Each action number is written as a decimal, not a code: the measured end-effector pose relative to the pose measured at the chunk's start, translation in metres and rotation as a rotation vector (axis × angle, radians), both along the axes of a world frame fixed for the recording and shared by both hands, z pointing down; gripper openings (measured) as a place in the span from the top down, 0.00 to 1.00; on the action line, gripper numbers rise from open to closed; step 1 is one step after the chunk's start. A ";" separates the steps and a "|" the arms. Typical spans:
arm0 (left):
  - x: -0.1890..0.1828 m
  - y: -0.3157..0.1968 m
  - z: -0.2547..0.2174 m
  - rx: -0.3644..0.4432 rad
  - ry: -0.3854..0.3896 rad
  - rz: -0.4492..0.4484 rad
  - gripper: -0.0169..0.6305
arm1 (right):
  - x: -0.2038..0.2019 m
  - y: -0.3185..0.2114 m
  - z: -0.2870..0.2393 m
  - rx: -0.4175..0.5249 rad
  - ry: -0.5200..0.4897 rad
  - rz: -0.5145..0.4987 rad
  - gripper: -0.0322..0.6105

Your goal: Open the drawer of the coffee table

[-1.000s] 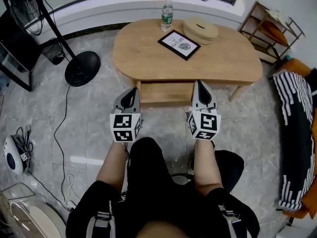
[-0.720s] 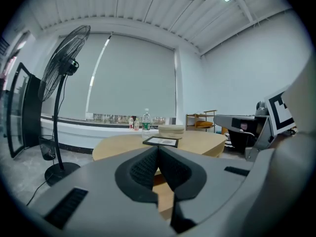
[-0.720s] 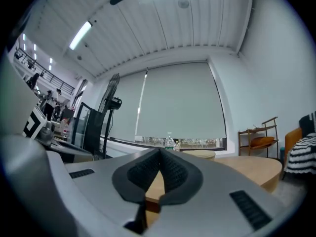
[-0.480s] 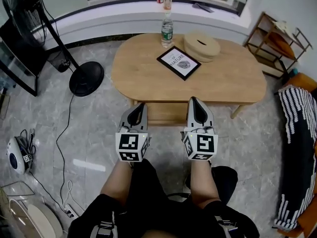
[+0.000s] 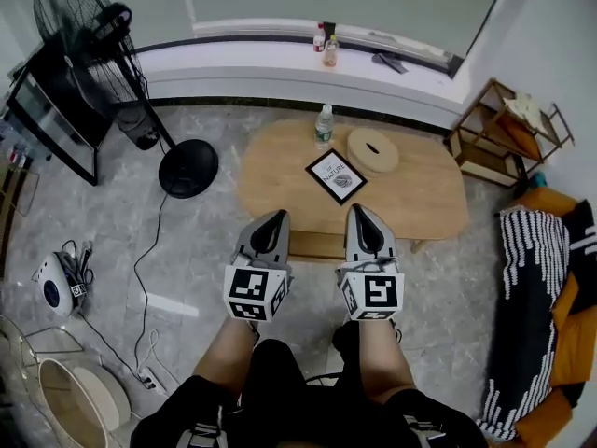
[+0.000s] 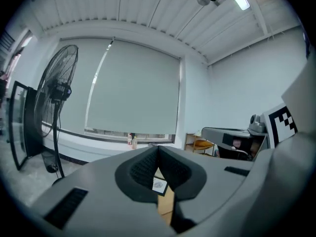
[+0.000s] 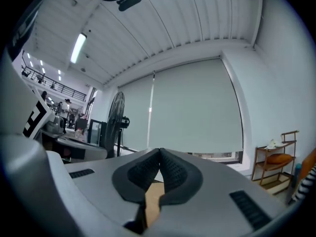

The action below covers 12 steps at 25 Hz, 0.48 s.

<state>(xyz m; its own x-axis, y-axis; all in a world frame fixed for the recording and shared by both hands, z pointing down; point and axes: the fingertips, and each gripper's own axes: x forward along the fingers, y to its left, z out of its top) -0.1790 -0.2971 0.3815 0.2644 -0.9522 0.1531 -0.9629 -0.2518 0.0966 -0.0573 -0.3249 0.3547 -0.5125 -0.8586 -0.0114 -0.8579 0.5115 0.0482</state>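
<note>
The oval wooden coffee table (image 5: 429,203) stands far below in the head view, its drawer front (image 5: 312,245) just showing at the near edge between my two grippers. My left gripper (image 5: 277,217) and right gripper (image 5: 359,211) are held side by side, high above the floor, both shut and holding nothing. In the left gripper view the left gripper (image 6: 158,148) points about level at a window blind, with a strip of the table (image 6: 166,201) seen through the gap below the tips. The right gripper (image 7: 159,152) points likewise.
On the table stand a water bottle (image 5: 324,126), a framed picture (image 5: 336,176) and a round wooden box (image 5: 372,151). A standing fan (image 5: 103,40) is at the left, a wooden shelf (image 5: 504,129) at the right, bottles (image 5: 326,43) on the window ledge, cables and appliances on the floor.
Both grippers and the head camera have risen a long way; the table now looks smaller and farther below. The jaws stayed shut.
</note>
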 end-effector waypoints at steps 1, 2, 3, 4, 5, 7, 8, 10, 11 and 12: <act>-0.002 0.006 -0.033 -0.002 0.003 0.005 0.94 | -0.004 0.007 -0.032 -0.001 -0.002 -0.002 0.93; -0.003 0.014 -0.063 -0.005 0.002 0.012 0.94 | -0.005 0.015 -0.064 -0.003 -0.008 0.001 0.93; -0.002 0.023 -0.092 -0.010 -0.006 0.020 0.94 | -0.005 0.025 -0.093 -0.007 -0.018 0.005 0.93; 0.000 0.032 -0.117 -0.014 -0.021 0.028 0.94 | -0.004 0.035 -0.120 -0.013 -0.031 0.009 0.93; 0.002 0.040 -0.141 -0.017 -0.039 0.034 0.94 | -0.002 0.044 -0.144 -0.017 -0.042 0.012 0.93; 0.009 0.053 -0.182 -0.008 -0.054 0.039 0.94 | 0.003 0.058 -0.185 -0.010 -0.047 0.008 0.93; 0.014 0.058 -0.200 0.000 -0.048 0.038 0.94 | 0.007 0.063 -0.201 -0.001 -0.042 0.001 0.93; 0.029 0.065 -0.225 0.015 -0.037 0.033 0.94 | 0.017 0.069 -0.230 0.024 -0.037 -0.014 0.93; 0.037 0.065 -0.234 0.021 -0.040 0.028 0.94 | 0.024 0.069 -0.242 0.038 -0.042 -0.020 0.93; 0.045 0.063 -0.241 0.025 -0.047 0.021 0.94 | 0.032 0.067 -0.252 0.052 -0.050 -0.024 0.93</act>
<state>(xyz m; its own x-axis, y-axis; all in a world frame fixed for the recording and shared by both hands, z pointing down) -0.1344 -0.2339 0.1409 0.2770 -0.9504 0.1416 -0.9609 -0.2734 0.0445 -0.0250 -0.2582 0.1025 -0.5304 -0.8438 -0.0812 -0.8476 0.5296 0.0327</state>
